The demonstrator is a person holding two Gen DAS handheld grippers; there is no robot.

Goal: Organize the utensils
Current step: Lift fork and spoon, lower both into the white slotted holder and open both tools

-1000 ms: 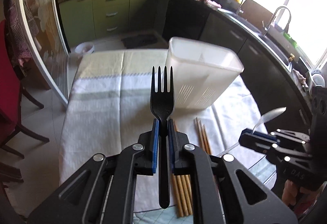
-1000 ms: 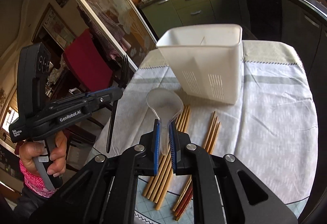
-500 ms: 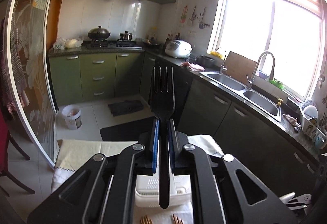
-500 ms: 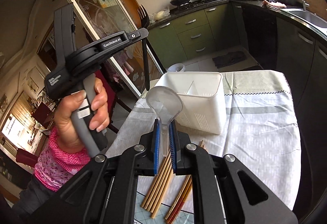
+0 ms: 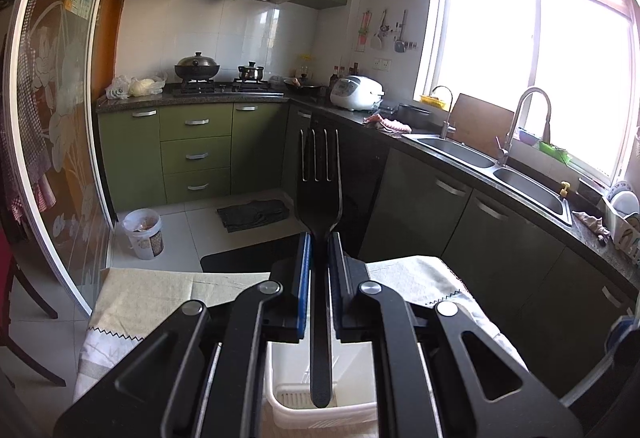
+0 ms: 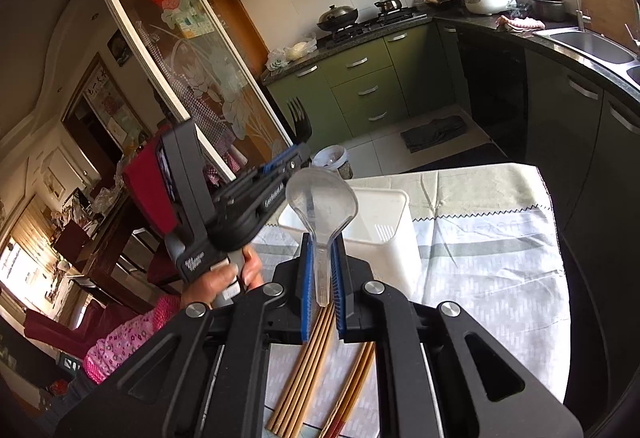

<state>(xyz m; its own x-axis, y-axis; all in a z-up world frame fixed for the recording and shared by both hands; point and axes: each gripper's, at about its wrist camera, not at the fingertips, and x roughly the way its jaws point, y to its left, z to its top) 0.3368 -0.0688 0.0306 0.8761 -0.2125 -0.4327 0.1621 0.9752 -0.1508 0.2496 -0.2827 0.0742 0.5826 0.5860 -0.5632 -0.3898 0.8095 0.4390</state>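
Observation:
My left gripper (image 5: 319,238) is shut on a black plastic fork (image 5: 319,194), tines up. The fork's handle end hangs over the open top of the white plastic utensil holder (image 5: 288,402). My right gripper (image 6: 321,238) is shut on a clear plastic spoon (image 6: 322,198), bowl up. In the right wrist view the left gripper (image 6: 298,154), held by a hand (image 6: 224,282), hovers just left of the white utensil holder (image 6: 384,222) with the fork (image 6: 299,122) standing upright. Wooden chopsticks (image 6: 304,366) lie on the cloth below my right gripper.
A pale tablecloth (image 6: 492,250) covers the round table. Beyond the far edge are green kitchen cabinets (image 5: 192,154), a small bucket (image 5: 143,228) on the floor, and a sink counter (image 5: 492,166) to the right. A red chair (image 6: 148,178) stands left.
The left gripper tilted up with the fork and moved over the holder, so its view now shows the kitchen. The right gripper rose with the spoon, still short of the holder.

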